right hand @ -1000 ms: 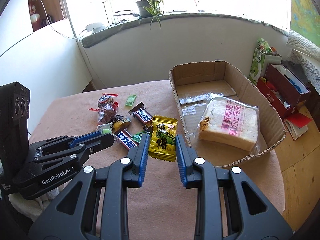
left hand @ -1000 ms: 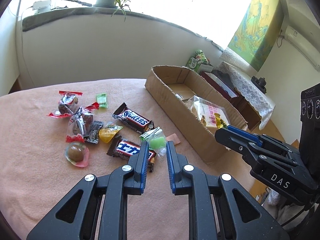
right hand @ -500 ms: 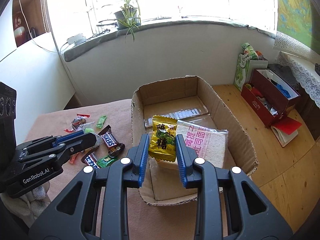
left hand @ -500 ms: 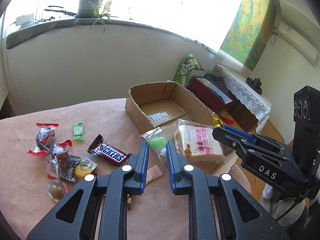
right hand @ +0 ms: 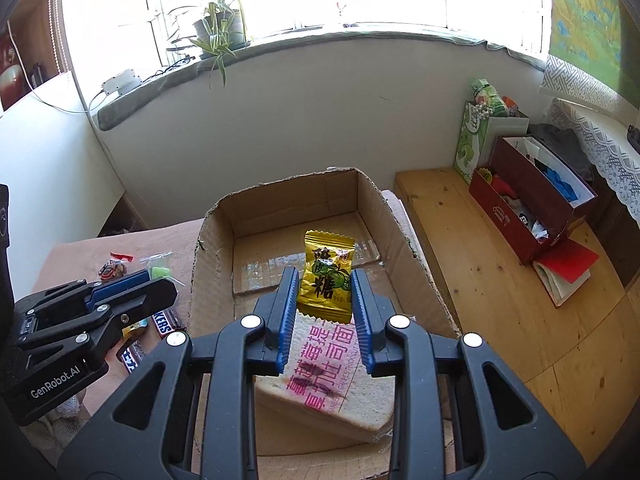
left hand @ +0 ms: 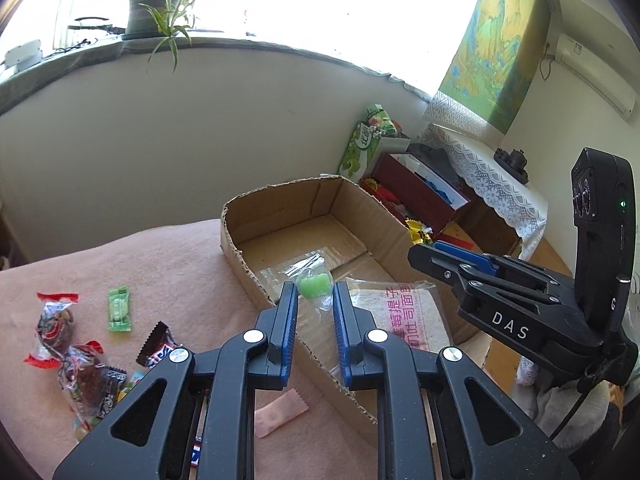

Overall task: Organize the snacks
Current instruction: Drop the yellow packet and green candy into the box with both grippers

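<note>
My left gripper (left hand: pixel 315 298) is shut on a green jelly candy (left hand: pixel 315 284) in clear wrap and holds it above the near-left edge of the open cardboard box (left hand: pixel 280 200). My right gripper (right hand: pixel 325 286) is shut on a yellow candy packet (right hand: pixel 327 276) and holds it over the inside of the cardboard box (right hand: pixel 288 196). A bagged slice of bread (right hand: pixel 332 376) lies in the box's near end; it also shows in the left wrist view (left hand: pixel 400 316). The right gripper shows in the left wrist view (left hand: pixel 424 246), the left one in the right wrist view (right hand: pixel 160 280).
Loose snacks lie on the pink table cloth (left hand: pixel 140 264) left of the box: a green candy (left hand: pixel 119 308), red-wrapped sweets (left hand: pixel 56 320), a Snickers bar (right hand: pixel 162 322) and a pink wrapper (left hand: pixel 280 410). A wooden bench (right hand: pixel 500 280) with a red box (right hand: pixel 532 208) stands right.
Both grippers moved right and forward from over the loose snacks to over the box, each still carrying its candy. The box now fills the middle of both views.
</note>
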Motion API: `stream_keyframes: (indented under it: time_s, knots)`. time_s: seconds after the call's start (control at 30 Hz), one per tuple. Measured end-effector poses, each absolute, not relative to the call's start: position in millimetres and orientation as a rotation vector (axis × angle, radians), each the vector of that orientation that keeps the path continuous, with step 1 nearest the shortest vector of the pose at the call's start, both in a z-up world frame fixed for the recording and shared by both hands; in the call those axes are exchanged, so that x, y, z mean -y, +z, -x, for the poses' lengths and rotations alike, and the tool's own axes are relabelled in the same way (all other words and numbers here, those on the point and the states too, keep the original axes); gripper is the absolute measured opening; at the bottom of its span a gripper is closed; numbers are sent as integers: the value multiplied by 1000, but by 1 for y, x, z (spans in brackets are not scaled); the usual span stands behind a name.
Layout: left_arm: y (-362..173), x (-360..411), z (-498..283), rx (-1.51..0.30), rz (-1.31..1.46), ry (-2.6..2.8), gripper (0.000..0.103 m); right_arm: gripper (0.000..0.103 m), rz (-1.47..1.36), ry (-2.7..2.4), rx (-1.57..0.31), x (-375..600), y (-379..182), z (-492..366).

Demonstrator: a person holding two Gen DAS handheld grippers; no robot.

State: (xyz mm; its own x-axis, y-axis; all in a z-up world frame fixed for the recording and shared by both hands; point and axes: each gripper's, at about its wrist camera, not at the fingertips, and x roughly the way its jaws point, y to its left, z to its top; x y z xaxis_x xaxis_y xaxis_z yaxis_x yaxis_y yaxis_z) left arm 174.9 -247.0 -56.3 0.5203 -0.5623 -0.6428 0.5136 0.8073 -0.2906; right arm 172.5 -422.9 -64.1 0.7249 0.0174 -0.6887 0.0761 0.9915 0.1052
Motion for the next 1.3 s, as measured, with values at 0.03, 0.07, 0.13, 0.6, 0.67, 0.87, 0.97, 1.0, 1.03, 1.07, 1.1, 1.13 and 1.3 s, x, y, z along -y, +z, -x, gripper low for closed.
stream_keyframes:
  time_s: [0.03,0.07,0.13,0.6,0.67,0.87,0.97,1.0,1.03,1.07,1.1,1.13,1.3]
  knots:
    - [-57,250,-177,-797,63,-645,16,28,-131,-33,-763,425,-65,-176]
    - [-57,252,-179,-798,58,-644,16,28,-131,-34,-765,427,-66,-179]
    - [-59,255,-182,-802,53,-644,16,28,-132,-37,-769,430,-69,-184]
    - [-64,266,-189,-818,30,-650,18,28,-138,-52,-794,441,-80,-200]
    - [-65,267,-190,-819,35,-645,18,29,-137,-53,-796,441,-80,-200]
    - [-66,265,-192,-827,40,-635,35,52,-134,-64,-784,441,-78,-197]
    - [-66,262,-190,-825,46,-636,35,52,-137,-63,-782,441,-76,-195]
    - [-65,259,-188,-822,47,-636,35,56,-135,-66,-781,441,-75,-194]
    - [-65,258,-188,-821,48,-636,35,59,-134,-70,-776,441,-74,-193]
    - [-64,256,-186,-820,50,-636,35,63,-135,-71,-771,441,-73,-192]
    - [-63,254,-185,-819,52,-636,35,63,-136,-71,-767,440,-72,-191]
    - [-63,253,-184,-817,54,-635,35,63,-138,-71,-765,439,-70,-189]
    - [-57,240,-175,-805,65,-629,35,63,-137,-61,-755,431,-64,-180]
